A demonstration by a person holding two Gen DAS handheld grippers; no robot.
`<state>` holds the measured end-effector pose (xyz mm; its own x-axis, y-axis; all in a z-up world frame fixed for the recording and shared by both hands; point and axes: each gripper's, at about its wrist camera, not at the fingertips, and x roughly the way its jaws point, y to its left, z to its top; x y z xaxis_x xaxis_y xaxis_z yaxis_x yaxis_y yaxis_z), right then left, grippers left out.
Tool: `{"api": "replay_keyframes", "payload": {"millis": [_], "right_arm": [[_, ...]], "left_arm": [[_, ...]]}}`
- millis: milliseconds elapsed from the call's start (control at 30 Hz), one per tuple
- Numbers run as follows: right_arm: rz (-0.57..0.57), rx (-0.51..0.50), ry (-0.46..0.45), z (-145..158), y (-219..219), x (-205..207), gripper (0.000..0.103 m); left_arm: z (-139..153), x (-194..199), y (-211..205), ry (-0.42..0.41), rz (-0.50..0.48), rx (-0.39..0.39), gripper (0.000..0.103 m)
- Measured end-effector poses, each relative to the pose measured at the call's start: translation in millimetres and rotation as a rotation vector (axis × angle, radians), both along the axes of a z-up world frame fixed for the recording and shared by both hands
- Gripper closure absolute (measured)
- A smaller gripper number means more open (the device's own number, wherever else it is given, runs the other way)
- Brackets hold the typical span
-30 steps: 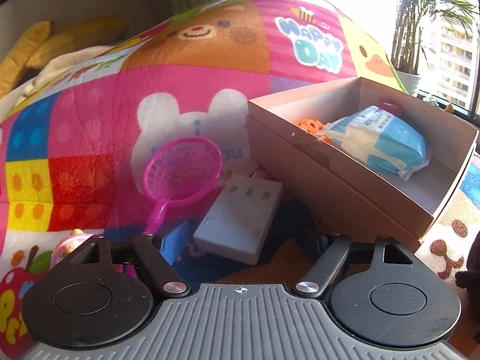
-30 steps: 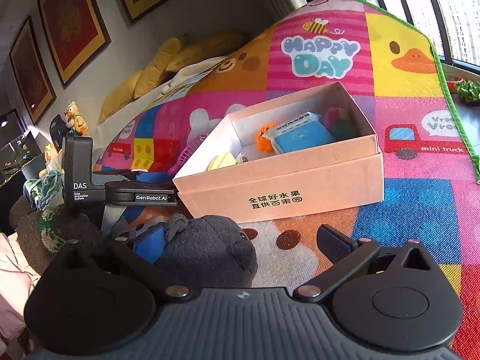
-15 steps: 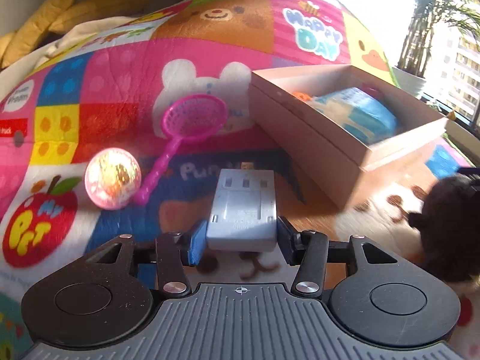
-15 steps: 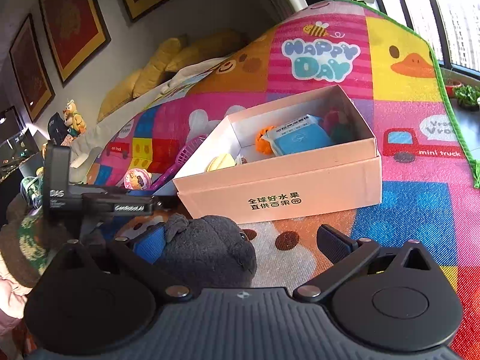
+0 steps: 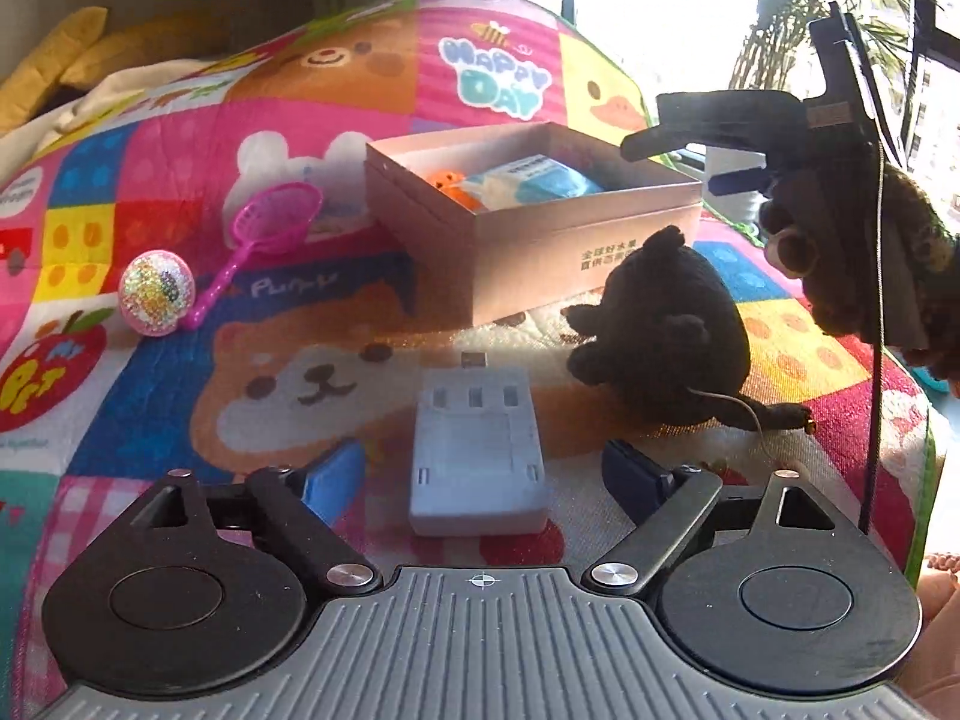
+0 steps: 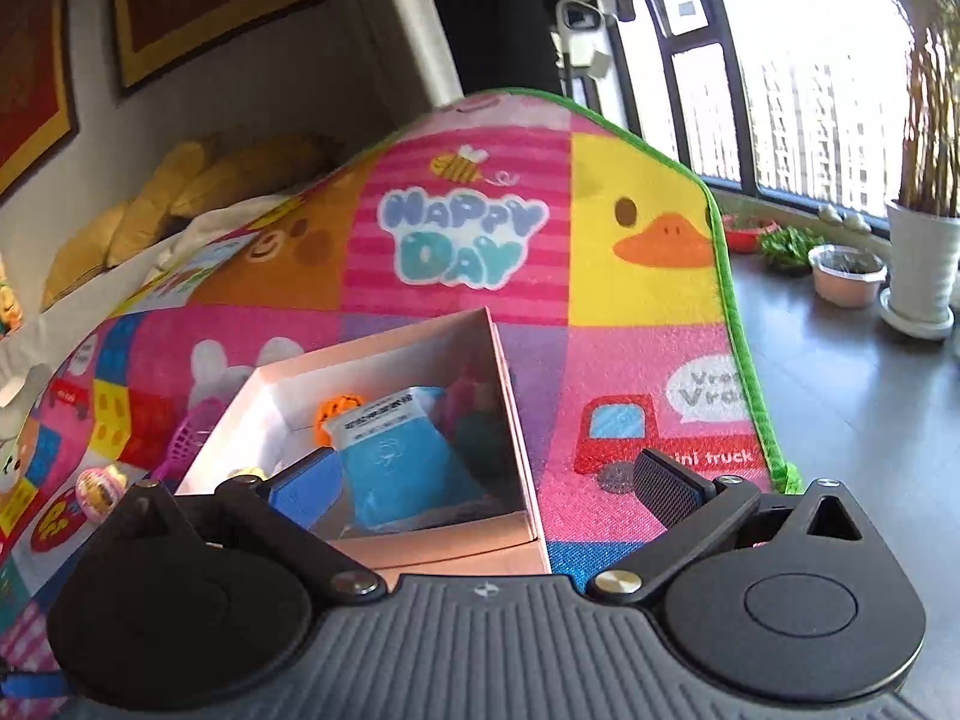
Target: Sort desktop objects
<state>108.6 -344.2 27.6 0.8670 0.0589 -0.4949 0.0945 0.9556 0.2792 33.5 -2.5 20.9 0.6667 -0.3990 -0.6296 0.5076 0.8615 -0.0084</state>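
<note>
Jaws just opened: left gripper [image 5: 483, 477] released, charger [image 5: 477, 450] between | right gripper [image 6: 480, 483] spread | box [image 5: 540, 240], plush [image 5: 666, 330] ahead

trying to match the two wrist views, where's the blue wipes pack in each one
Left wrist: blue wipes pack sits above centre, inside the pink box.
Right wrist: blue wipes pack lies lower centre-left, in the pink box, partly behind the tongs' finger.
Shared landmark: the "Happy Day" print behind the box.

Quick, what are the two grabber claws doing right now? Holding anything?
Left gripper: open, jaws just widened; the flat grey plastic charger lies between them, untouched.
Right gripper: open and empty, above the pink cardboard box.
</note>
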Motion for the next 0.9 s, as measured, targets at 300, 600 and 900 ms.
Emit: {"api": "replay_keyframes", "payload": {"millis": [300, 600, 900], "right_arm": [[0.238, -0.019, 0.034, -3, 49, 56, 0.0], [0.326, -0.085, -0.121, 48, 58, -6, 0.0], [0.494, -0.209, 0.012, 14, 89, -101, 0.0]], "left_arm": [[-8, 17, 20, 0.077, 0.072, -0.062, 0.007], [-8, 12, 16, 0.045, 0.048, 0.058, 0.004], [-2, 15, 42, -0.119, 0.342, 0.267, 0.002]]}}
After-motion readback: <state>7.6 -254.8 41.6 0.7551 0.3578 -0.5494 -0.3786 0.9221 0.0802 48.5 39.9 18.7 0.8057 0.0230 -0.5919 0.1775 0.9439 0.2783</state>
